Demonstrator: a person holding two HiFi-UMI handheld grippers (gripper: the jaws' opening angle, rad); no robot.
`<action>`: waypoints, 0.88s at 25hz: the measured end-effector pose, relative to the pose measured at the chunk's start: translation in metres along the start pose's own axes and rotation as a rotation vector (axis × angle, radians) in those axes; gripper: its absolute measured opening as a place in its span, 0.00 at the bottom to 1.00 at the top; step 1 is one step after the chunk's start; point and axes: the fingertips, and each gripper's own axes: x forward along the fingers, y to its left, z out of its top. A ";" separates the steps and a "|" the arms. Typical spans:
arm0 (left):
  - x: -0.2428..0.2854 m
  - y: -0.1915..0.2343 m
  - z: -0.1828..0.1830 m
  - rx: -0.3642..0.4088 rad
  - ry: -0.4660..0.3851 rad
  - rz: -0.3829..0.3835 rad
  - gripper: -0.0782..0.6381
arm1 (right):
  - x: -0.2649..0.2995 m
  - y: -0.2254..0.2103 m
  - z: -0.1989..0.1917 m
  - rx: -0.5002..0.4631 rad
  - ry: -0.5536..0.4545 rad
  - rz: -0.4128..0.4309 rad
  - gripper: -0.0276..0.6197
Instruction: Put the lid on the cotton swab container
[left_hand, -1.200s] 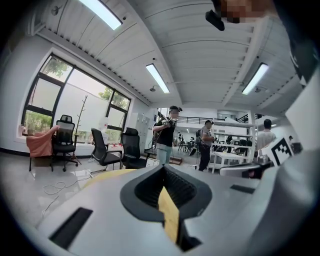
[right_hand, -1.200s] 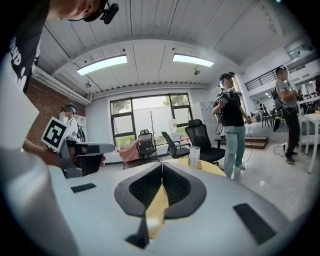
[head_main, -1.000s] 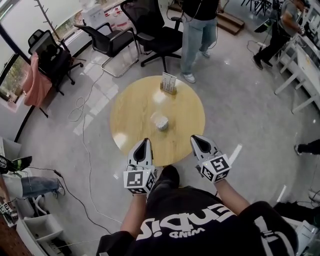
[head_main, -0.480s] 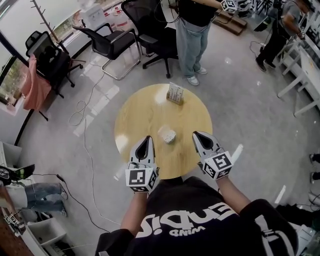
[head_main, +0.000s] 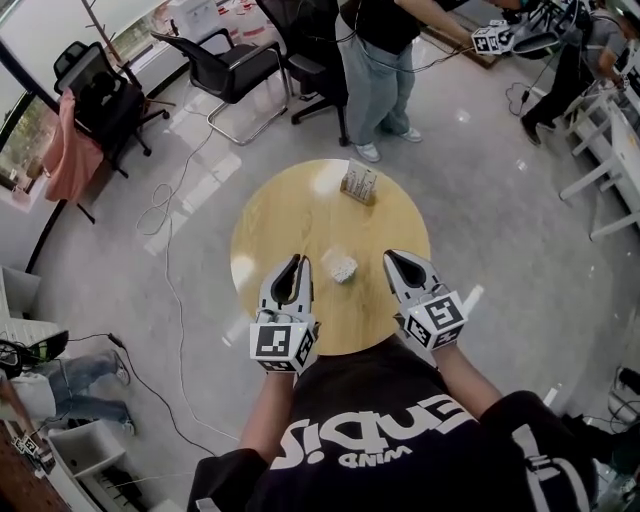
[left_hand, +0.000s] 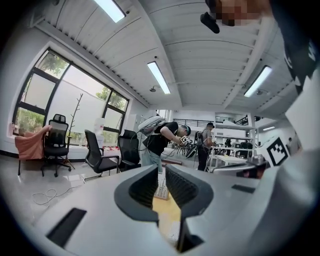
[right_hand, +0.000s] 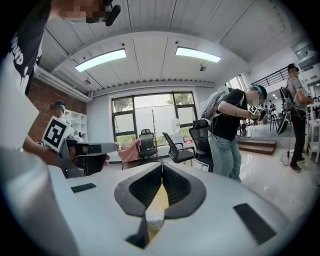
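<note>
The left tongs (head_main: 296, 260), empty and just opening, and the right tongs (head_main: 391, 257), pressed together, hover on either side of the uncovered swab container (head_main: 341, 268) on the desk (head_main: 290, 215), probably ready to reach.

Past the left tool (head_main: 296, 260), the round wooden desk (head_main: 290, 215) stands on a glossy grey floor (head_main: 480, 210). Farther beyond it are black office chairs (head_main: 225, 62) and tall windows (left_hand: 75, 100). Cables (head_main: 162, 210) trail to its left. Strip lights (left_hand: 158, 77) line the white ceiling (left_hand: 200, 55).
</note>
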 end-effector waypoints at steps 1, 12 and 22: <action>0.001 0.001 -0.002 -0.006 -0.001 -0.002 0.17 | 0.002 0.000 -0.001 -0.003 0.003 0.005 0.05; 0.017 0.006 -0.018 0.002 0.002 -0.060 0.53 | 0.018 0.000 -0.005 -0.018 0.014 0.031 0.05; 0.038 -0.003 -0.053 0.047 0.084 -0.151 0.55 | 0.021 -0.005 -0.005 -0.004 0.021 0.026 0.05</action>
